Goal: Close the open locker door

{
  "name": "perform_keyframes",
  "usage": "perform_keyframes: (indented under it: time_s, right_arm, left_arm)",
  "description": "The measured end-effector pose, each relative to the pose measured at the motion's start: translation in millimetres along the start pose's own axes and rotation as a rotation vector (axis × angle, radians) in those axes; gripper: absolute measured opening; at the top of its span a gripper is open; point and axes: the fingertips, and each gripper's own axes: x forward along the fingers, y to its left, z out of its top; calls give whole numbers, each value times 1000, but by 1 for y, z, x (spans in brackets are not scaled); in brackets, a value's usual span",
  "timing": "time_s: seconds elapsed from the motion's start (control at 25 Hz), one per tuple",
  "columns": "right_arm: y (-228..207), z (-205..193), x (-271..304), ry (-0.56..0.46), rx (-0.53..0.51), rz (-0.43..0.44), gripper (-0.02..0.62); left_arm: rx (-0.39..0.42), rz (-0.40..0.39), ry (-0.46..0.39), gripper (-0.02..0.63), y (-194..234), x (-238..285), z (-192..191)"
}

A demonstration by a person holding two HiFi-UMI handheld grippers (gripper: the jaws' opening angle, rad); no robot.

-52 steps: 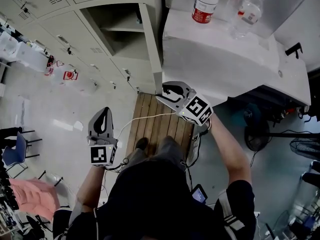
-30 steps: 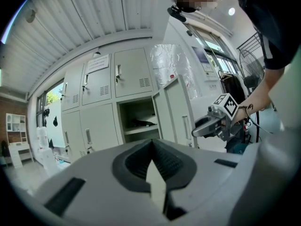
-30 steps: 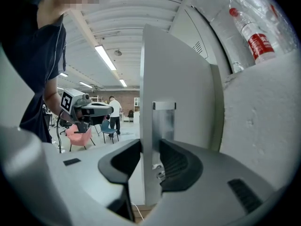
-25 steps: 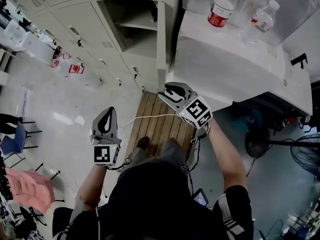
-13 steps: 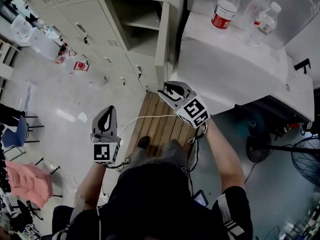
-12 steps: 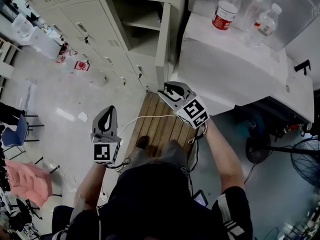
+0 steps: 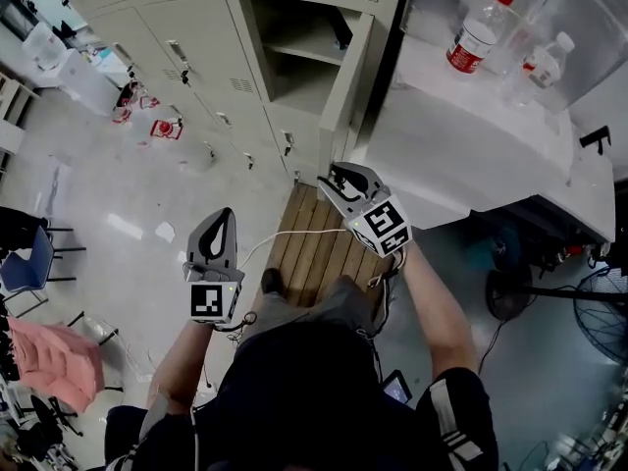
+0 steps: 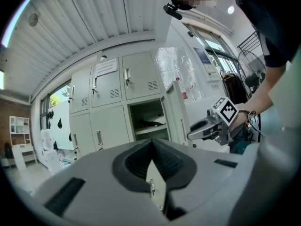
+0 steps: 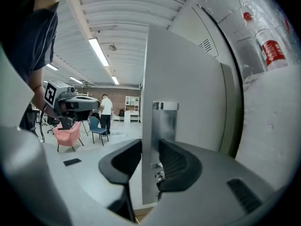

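Lockers (image 7: pixel 186 42) are seen as pale grey painted sheet metal: flat rectangular fronts with louvred vents and small upright handles. The locker door (image 7: pixel 345 81) is a thin flat panel, smooth matte grey, with a shiny brushed metal strip (image 9: pixel 164 121) set upright near its free edge. Gripper bodies are moulded in smooth grey plastic; the jaw pads are black and ribbed.

The floor (image 7: pixel 118 204) is pale and glossy, with reflections. A slatted wooden board (image 7: pixel 312 248) is laid on it in front of the open compartment, under the person's feet. A white counter (image 7: pixel 461 145) is set just beside the lockers on the right, with clear plastic bottles stood on it, one a red-labelled bottle (image 7: pixel 473 42). A pink chair (image 7: pixel 54 361) and a blue chair (image 7: pixel 20 275) are placed well apart from the lockers. The ceiling is ribbed and fitted with strip lights (image 9: pixel 99 51).

The door is swung out roughly square to the locker bank and is seen edge-on from the head view; a shelf (image 7: pixel 309 47) is exposed inside the compartment. The right gripper (image 7: pixel 330 177) is set low on the door's free edge. The panel is taken between the jaws, and both pads appear to be pressed on its faces, though the contact is partly masked by the jaw bodies. The left gripper (image 7: pixel 222 220) is held apart from the door, over the floor, jaws closed tip to tip with nothing between them.
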Motion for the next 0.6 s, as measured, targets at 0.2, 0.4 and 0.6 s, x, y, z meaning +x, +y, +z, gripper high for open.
perform_keyframes:
  time_s: [0.2, 0.4, 0.6]
  right_arm:
    - [5, 8, 28, 3, 9, -81, 121]
    - [6, 16, 60, -6, 33, -172, 118]
    - [4, 24, 90, -8, 53, -259, 115]
  left_arm:
    - [-13, -35, -2, 3, 35, 0, -7]
    - [-27, -72, -23, 3, 71, -1, -9]
    - [-17, -116, -32, 3, 105, -1, -22]
